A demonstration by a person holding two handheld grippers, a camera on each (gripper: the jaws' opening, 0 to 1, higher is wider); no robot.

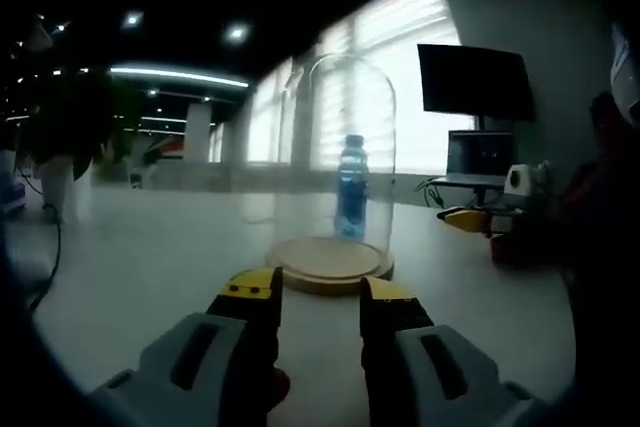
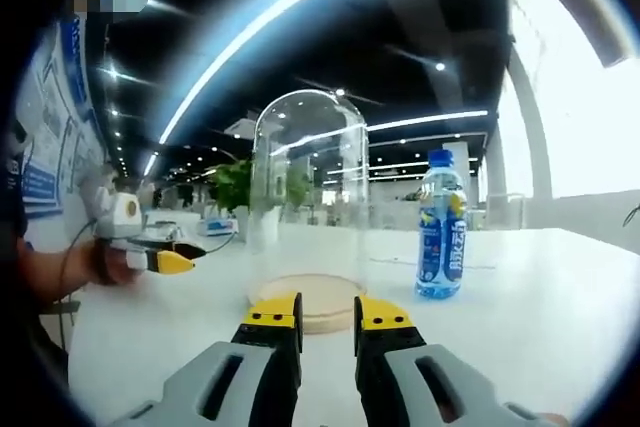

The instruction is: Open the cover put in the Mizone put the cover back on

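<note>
A clear glass dome cover (image 1: 340, 137) stands on a round wooden base (image 1: 330, 265) on the white table. The blue Mizone bottle (image 1: 351, 185) shows through the glass, standing upright behind the dome. My left gripper (image 1: 320, 292) is open just short of the base, with nothing between its yellow-tipped jaws. In the right gripper view the dome (image 2: 310, 177) sits on its base (image 2: 305, 299), and the bottle (image 2: 440, 232) stands outside it to the right. My right gripper (image 2: 328, 312) is open close to the base, holding nothing. Each gripper also shows in the other's view: the right gripper (image 1: 465, 217) and the left gripper (image 2: 168, 261).
The white table (image 1: 150, 267) stretches wide around the dome. A dark monitor (image 1: 475, 82) and a laptop (image 1: 480, 157) stand at the far right by bright windows. A leafy plant (image 1: 75, 117) is at the left. A person's hand (image 2: 105, 262) holds the left gripper.
</note>
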